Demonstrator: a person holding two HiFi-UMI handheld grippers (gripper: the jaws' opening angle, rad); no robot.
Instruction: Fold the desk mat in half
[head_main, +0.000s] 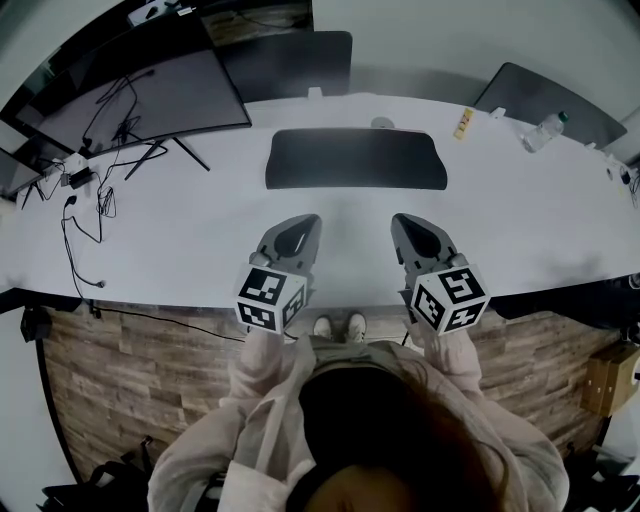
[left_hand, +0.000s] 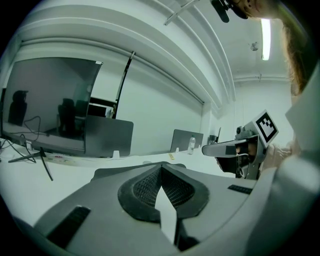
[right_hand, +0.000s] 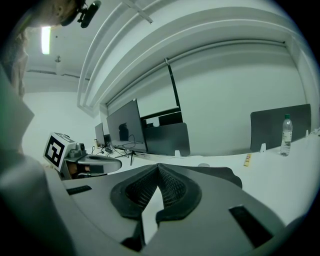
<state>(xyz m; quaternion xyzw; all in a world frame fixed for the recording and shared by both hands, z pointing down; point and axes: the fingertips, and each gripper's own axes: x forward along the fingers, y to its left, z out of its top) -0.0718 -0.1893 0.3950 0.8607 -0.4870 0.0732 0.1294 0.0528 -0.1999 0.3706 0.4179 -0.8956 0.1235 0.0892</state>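
A dark desk mat (head_main: 355, 158) lies flat and unfolded on the white table (head_main: 200, 240), in the middle toward the far side. My left gripper (head_main: 300, 228) and right gripper (head_main: 408, 226) hover side by side over the bare table, short of the mat's near edge. Both are shut with nothing between the jaws. In the left gripper view the closed tips (left_hand: 161, 166) point at the mat (left_hand: 107, 172), and the right gripper (left_hand: 225, 148) shows at the side. The right gripper view shows its closed tips (right_hand: 159, 166) in front of the mat (right_hand: 222, 174).
A monitor (head_main: 140, 100) with loose cables (head_main: 90, 190) stands at the back left. At the back right lie a water bottle (head_main: 545, 130) and a small yellow item (head_main: 464, 122). Dark partition panels (head_main: 290, 62) line the table's far edge. The person stands at the near edge.
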